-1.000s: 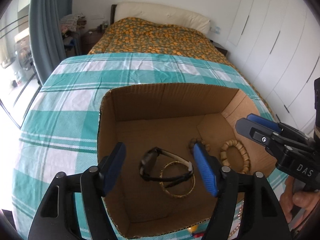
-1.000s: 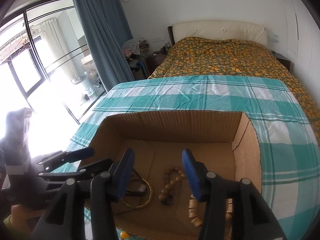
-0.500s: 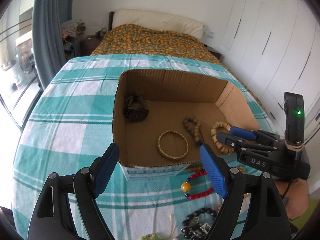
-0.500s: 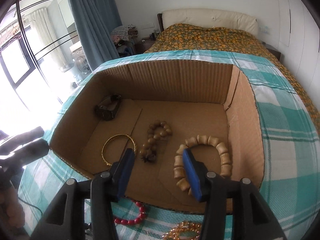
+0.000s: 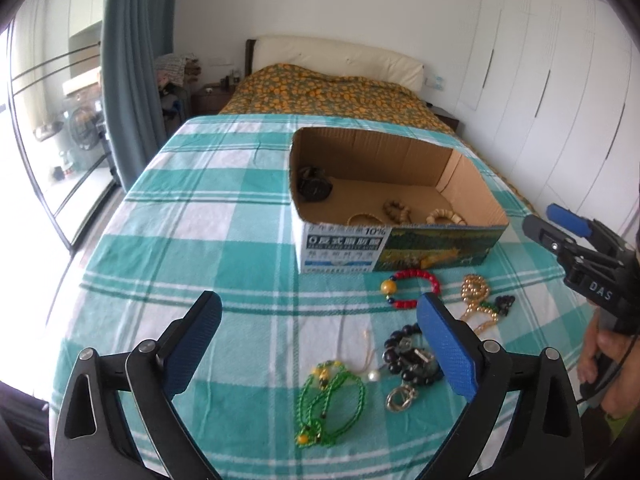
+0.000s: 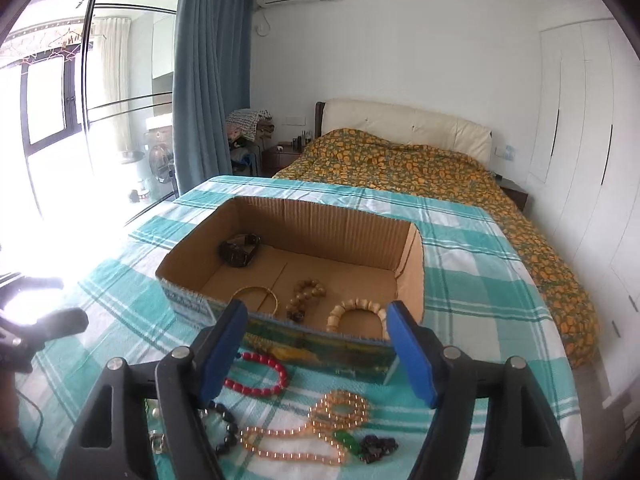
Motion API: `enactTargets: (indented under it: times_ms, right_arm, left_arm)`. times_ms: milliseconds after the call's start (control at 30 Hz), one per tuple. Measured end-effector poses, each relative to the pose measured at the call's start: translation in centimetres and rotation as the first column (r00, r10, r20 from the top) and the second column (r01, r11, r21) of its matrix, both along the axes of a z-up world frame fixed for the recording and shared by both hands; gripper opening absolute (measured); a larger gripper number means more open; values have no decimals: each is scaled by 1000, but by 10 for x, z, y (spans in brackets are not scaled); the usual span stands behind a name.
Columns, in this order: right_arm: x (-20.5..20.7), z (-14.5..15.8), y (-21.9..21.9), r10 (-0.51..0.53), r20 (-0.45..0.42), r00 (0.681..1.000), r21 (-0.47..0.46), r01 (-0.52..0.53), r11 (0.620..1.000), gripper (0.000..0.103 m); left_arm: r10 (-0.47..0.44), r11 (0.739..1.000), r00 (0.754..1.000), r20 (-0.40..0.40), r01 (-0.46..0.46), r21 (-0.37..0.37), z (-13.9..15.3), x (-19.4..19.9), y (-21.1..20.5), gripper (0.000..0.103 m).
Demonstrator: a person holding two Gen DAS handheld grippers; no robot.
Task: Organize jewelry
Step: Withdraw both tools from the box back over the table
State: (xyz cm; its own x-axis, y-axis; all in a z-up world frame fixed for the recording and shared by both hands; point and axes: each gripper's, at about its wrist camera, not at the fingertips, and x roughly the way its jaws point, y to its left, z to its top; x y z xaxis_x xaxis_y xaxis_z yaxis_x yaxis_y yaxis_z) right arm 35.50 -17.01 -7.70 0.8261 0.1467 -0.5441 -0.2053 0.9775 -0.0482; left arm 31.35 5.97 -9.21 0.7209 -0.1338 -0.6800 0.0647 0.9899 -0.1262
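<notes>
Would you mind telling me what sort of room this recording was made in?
A bedroom, most likely: a bed with a padded headboard, a nightstand beside it, and white wardrobe doors along the wall.

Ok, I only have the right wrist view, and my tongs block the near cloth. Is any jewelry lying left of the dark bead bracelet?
Observer: Yes, a green bead necklace lies on the checked cloth, left of the dark bead bracelet.
Operator: Anything between the two?
Observer: A white pearl on a thin cord lies between them.
Operator: Are the left tongs holding anything? They are washed out in my view.
Observer: No. The left tongs are opening, with nothing between them.
</notes>
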Motion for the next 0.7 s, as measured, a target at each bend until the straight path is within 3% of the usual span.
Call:
enactTargets:
  times_ms: [167, 367, 700]
  right_arm:
    - [-58, -26, -10, -39, -56, 998, 10, 39, 999, 75]
    - [-112, -70, -27, -110, -104, 988, 16, 113, 993, 75]
    - [-141, -119, -43, -157, -182, 971, 45, 168, 985, 75]
  left_arm:
    - [54, 998, 998, -25, -55, -22, -22, -47, 11, 98]
    - [80, 997, 996, -49, -80, 5, -59, -88, 2, 98]
    - [24, 1000, 995, -94, -23, 17, -105, -109, -14, 98]
